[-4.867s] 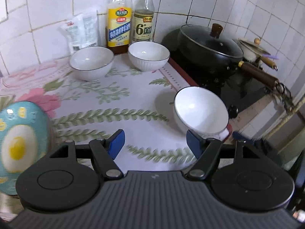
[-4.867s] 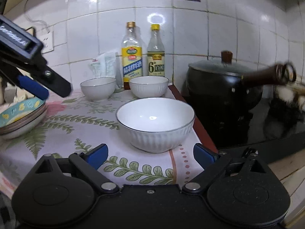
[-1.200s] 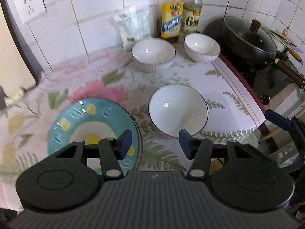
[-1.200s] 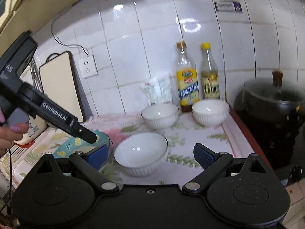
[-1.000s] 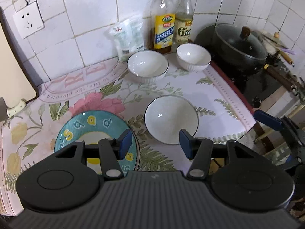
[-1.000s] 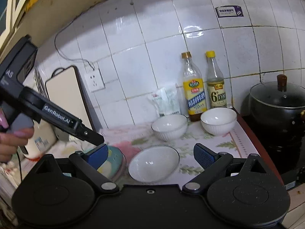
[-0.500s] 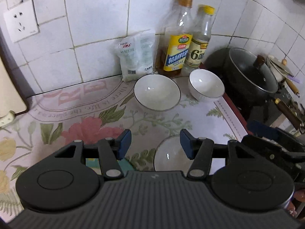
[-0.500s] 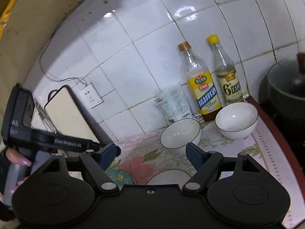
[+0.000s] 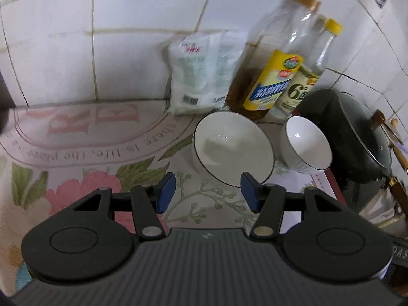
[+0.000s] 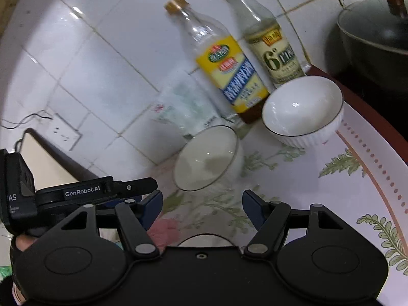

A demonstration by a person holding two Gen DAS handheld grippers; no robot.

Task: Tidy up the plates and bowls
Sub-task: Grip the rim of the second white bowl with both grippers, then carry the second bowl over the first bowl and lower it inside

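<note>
Currently the left gripper [image 9: 207, 191] hovers with jaws apart and nothing between them, just short of the nearer white bowl [image 9: 233, 148]. A second white bowl [image 9: 304, 144] sits beside it to the right, both on the floral cloth [image 9: 76, 137] in front of two bottles [image 9: 275, 76] (labels blurred). The right gripper [image 10: 202, 207] has just been closing its jaws, yet they remain apart and empty.
</note>
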